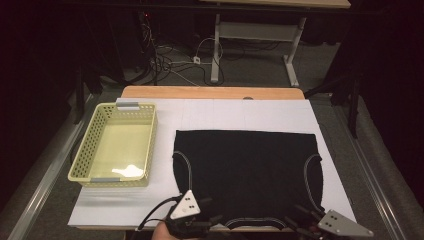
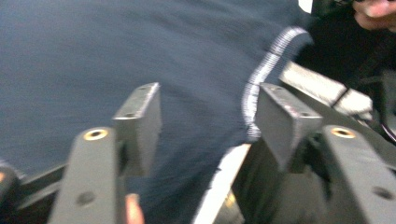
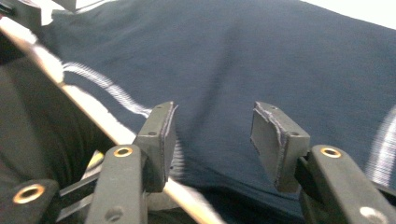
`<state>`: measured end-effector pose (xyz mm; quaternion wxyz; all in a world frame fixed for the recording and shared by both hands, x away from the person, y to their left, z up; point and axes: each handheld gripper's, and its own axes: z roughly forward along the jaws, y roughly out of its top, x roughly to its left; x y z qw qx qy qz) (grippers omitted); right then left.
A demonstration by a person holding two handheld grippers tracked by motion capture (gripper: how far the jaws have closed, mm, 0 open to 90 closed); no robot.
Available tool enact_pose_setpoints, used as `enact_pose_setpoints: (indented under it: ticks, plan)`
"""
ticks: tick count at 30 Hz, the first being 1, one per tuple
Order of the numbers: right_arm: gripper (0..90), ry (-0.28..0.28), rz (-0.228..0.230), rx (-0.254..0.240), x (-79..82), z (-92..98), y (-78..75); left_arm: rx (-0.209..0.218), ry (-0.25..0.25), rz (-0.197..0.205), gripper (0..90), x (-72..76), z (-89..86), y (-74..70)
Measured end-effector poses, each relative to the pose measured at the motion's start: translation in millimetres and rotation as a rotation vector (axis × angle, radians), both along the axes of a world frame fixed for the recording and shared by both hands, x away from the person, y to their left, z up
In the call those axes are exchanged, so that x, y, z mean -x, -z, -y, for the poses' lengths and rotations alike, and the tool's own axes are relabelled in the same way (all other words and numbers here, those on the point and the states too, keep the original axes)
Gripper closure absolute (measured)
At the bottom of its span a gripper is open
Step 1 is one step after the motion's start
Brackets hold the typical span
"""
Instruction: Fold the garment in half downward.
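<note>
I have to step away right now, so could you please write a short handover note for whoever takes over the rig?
Left gripper: open, at the near edge of the black garment, jaws on either side of its white-stitched edge, nothing held.
Right gripper: open, low over the garment's near right edge, nothing held.
Garment: spread flat on the white sheet, near hem at the table's front edge.
Yellow basket: at the left, apart from the garment, nothing in it.
Done: garment laid out flat.
Left: nothing gripped yet; probably close both grippers on the near edge and handle the garment from there.
</note>
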<state>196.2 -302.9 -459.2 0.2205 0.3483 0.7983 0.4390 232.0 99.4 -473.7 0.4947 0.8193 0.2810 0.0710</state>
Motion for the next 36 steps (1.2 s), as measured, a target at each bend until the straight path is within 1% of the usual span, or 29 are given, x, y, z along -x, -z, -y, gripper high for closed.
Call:
enact_pose_setpoints:
  ticks: [1,3,4,5,6,7,8,9,11,12,14,17,18,19,21,22,23,24,26,28,30,33,34,36]
  plan:
    - [49.1,0.024,0.001,-0.012,-2.0,6.2,-1.0,0.003,-0.019,0.006,33.1,-2.6,-6.5,-0.3]
    - [47.4,0.073,0.007,-0.040,-6.7,18.8,-3.1,-0.027,-0.071,0.032,27.3,-7.8,-17.6,0.5]
    - [46.5,0.101,0.013,-0.051,-10.0,24.5,-3.9,-0.037,-0.098,0.037,24.1,-10.7,-22.5,1.9]
    - [46.1,0.130,0.017,-0.055,-14.1,29.9,-4.5,-0.047,-0.119,0.032,21.1,-14.1,-26.8,3.3]
    - [44.8,0.165,0.027,-0.038,-18.3,34.5,-5.4,-0.053,-0.138,0.024,17.9,-17.3,-30.7,4.9]
    - [44.7,0.192,0.035,-0.029,-22.9,38.2,-6.1,-0.051,-0.147,0.013,14.7,-20.4,-34.0,6.8]
    - [44.6,0.209,0.033,-0.031,-29.0,42.3,-6.3,-0.056,-0.150,0.004,14.1,-23.3,-36.3,8.9]
    - [44.2,0.224,0.020,-0.038,-36.1,46.3,-6.0,-0.064,-0.155,-0.004,12.7,-25.8,-37.9,11.0]
    - [44.0,0.253,-0.004,-0.038,-53.5,54.5,-4.4,-0.083,-0.162,-0.026,5.0,-30.3,-39.2,14.4]
    - [43.8,0.275,-0.012,-0.027,-62.9,58.6,-3.5,-0.090,-0.165,-0.030,2.6,-31.7,-39.8,15.4]
    - [43.0,0.318,-0.029,-0.024,-81.3,67.4,-0.7,-0.097,-0.169,-0.031,0.0,-33.7,-40.7,16.3]
    - [39.7,0.369,-0.072,-0.019,-108.4,76.5,4.6,-0.113,-0.172,-0.015,0.0,-37.7,-40.1,18.5]
    - [39.3,0.379,-0.087,-0.016,-117.4,77.8,5.6,-0.115,-0.172,-0.021,0.0,-40.7,-39.4,19.7]
    - [38.4,0.387,-0.104,-0.018,-126.9,78.3,6.4,-0.111,-0.169,-0.033,0.0,-43.6,-38.7,20.1]
    - [34.7,0.413,-0.133,0.003,-147.2,77.7,7.0,-0.091,-0.167,-0.024,0.0,-45.5,-39.1,19.8]
    - [33.8,0.429,-0.148,0.002,-157.1,77.3,7.3,-0.088,-0.166,-0.031,0.0,-46.1,-39.7,20.1]
    - [33.0,0.447,-0.154,0.004,-166.6,77.4,7.5,-0.081,-0.164,-0.030,0.0,-45.8,-40.3,20.3]
    - [30.6,0.472,-0.171,0.002,-175.4,77.2,7.5,-0.072,-0.161,-0.024,0.0,-44.7,-40.9,20.3]
    - [27.3,0.498,-0.188,0.011,-190.9,77.2,8.1,-0.056,-0.153,-0.014,0.0,-42.8,-42.2,20.4]
    - [24.7,0.501,-0.215,0.005,-202.7,76.7,9.6,-0.046,-0.147,-0.014,0.0,-42.7,-43.2,20.5]
    - [22.4,0.504,-0.241,0.026,-212.3,73.5,12.5,-0.045,-0.143,-0.017,0.0,-43.2,-43.5,20.5]
    - [20.7,0.515,-0.249,0.059,-221.7,69.0,13.6,-0.041,-0.141,-0.011,0.0,-42.1,-43.4,20.6]
    - [21.0,0.515,-0.253,0.062,-223.6,67.8,13.5,-0.041,-0.142,-0.009,0.0,-41.9,-43.4,20.6]
    - [28.4,0.498,-0.245,0.065,-224.2,65.8,14.0,-0.039,-0.139,-0.012,0.0,-42.1,-43.5,20.7]
